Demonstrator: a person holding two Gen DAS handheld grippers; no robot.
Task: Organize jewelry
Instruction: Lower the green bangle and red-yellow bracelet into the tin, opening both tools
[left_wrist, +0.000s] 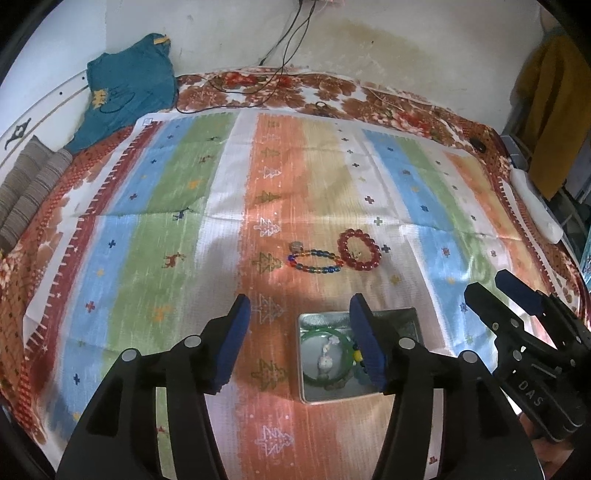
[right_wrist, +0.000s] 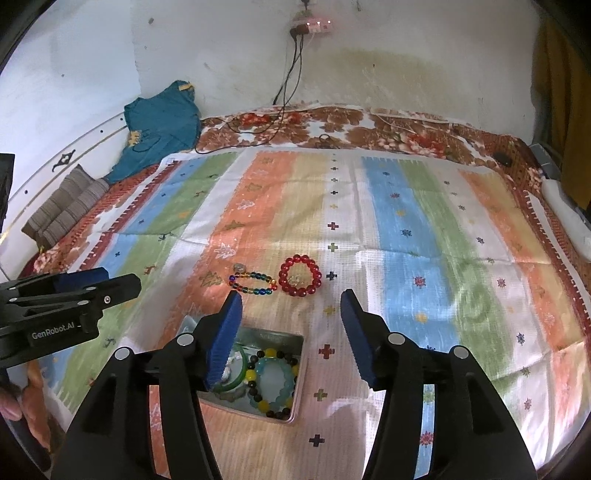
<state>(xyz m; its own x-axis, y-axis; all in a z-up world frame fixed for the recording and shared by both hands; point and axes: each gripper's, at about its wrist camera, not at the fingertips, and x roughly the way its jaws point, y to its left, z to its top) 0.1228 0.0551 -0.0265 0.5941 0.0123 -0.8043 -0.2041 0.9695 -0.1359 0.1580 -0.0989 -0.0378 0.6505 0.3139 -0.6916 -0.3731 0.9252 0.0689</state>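
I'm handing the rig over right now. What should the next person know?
Left tool: open, empty, above the tin.
Right tool: open, empty, beside the tin.
Done: green bangle, pale blue bracelet and yellow-black bead bracelet lie in the tin.
Left: red bracelet, rainbow bracelet and a small ring lie on the striped cloth past the tin.

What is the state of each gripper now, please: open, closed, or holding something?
Left gripper: open, holding nothing, above the tin box.
Right gripper: open, holding nothing, short of the red bracelet.
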